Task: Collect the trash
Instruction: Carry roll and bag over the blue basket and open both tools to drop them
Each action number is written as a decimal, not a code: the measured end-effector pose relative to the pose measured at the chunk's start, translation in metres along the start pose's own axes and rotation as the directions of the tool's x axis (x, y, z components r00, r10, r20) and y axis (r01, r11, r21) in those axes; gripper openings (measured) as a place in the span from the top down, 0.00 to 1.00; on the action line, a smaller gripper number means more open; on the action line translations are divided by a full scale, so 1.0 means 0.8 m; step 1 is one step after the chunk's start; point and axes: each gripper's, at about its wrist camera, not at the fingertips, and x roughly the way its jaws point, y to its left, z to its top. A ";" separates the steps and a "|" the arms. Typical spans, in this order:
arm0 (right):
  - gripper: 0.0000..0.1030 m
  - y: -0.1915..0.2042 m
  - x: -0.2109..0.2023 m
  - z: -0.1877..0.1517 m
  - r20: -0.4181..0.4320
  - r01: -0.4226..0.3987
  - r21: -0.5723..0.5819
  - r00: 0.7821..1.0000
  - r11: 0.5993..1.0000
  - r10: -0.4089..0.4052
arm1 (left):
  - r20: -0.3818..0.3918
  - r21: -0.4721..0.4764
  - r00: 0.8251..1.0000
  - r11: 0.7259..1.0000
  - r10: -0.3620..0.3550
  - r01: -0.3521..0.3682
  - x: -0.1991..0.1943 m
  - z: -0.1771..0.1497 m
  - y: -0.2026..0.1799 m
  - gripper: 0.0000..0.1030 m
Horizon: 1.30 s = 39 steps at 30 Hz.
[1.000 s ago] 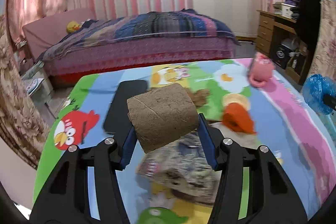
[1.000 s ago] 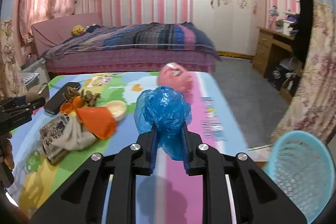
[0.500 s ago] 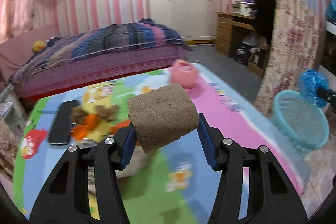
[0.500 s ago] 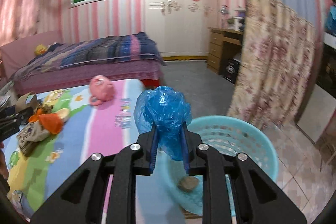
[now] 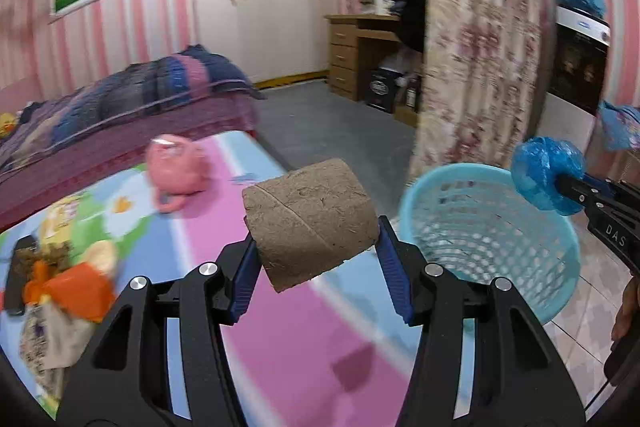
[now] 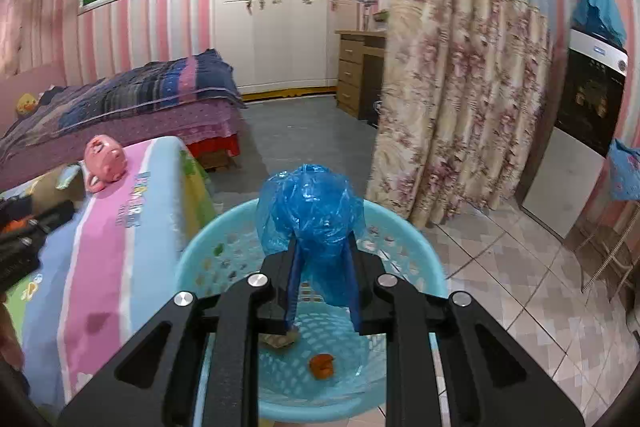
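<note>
Left tool (image 5: 316, 259): closed on a brown cardboard tube (image 5: 310, 221), held crosswise between the blue pads above the colourful cartoon-print tabletop (image 5: 288, 327).
Right tool (image 6: 322, 279): closed on a crumpled blue plastic bag (image 6: 310, 205), held directly over the light blue perforated plastic basket (image 6: 416, 247).
Right view only: an orange scrap (image 6: 321, 366) and a brownish scrap are seen on the basket floor, below the tool.
Left view only: the basket (image 5: 480, 227) stands on the floor ahead and right of the left tool; orange and pale trash (image 5: 76, 291) lies on the tabletop to its left.
Tube: rough, fibrous, with a spiral seam.
</note>
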 end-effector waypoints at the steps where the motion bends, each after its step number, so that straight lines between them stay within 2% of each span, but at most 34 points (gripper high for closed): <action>1: 0.80 -0.010 0.000 -0.001 -0.001 0.012 0.022 1.000 1.000 -0.012 | -0.005 0.003 1.000 1.000 -0.011 0.011 0.004 -0.001 -0.006 0.48; 7: 0.80 -0.035 0.003 -0.002 -0.006 0.048 0.083 0.999 0.995 -0.048 | -0.045 0.036 0.994 0.994 -0.104 0.106 0.039 0.003 -0.057 0.48; 15: 0.80 -0.068 0.000 -0.008 0.001 0.076 0.141 0.997 0.987 -0.077 | -0.056 0.079 0.988 0.986 -0.145 0.149 0.061 0.016 -0.104 0.46; 17: 0.80 -0.070 -0.001 -0.008 0.002 0.076 0.146 0.997 0.986 -0.077 | -0.068 0.073 0.986 0.985 -0.153 0.158 0.065 0.021 -0.106 0.27; 18: 0.80 -0.070 0.000 -0.008 0.001 0.078 0.146 0.997 0.986 -0.079 | -0.068 0.073 0.987 0.986 -0.145 0.150 0.064 0.021 -0.106 0.17; 22: 0.80 -0.066 0.001 -0.008 -0.002 0.073 0.139 0.997 0.988 -0.073 | -0.033 0.097 0.996 0.992 -0.082 0.085 0.058 0.024 -0.098 0.14; 25: 0.80 -0.063 0.003 -0.009 -0.003 0.070 0.132 0.998 0.989 -0.070 | 0.005 0.083 1.000 0.996 -0.015 0.015 0.046 0.027 -0.074 0.09; 30: 0.80 -0.055 0.008 -0.010 -0.013 0.064 0.118 0.998 0.991 -0.062 | 0.035 0.028 0.998 0.998 0.051 -0.052 0.029 0.030 -0.028 0.07; 35: 0.80 -0.035 0.020 -0.010 -0.011 0.050 0.097 0.999 0.994 -0.049 | 0.033 -0.024 0.995 0.995 0.094 -0.093 0.021 0.030 0.011 0.06; 39: 0.80 -0.020 0.031 -0.011 -0.011 0.024 0.096 1.000 0.995 -0.023 | 0.023 -0.041 0.994 0.993 0.111 -0.110 0.016 0.019 0.025 0.06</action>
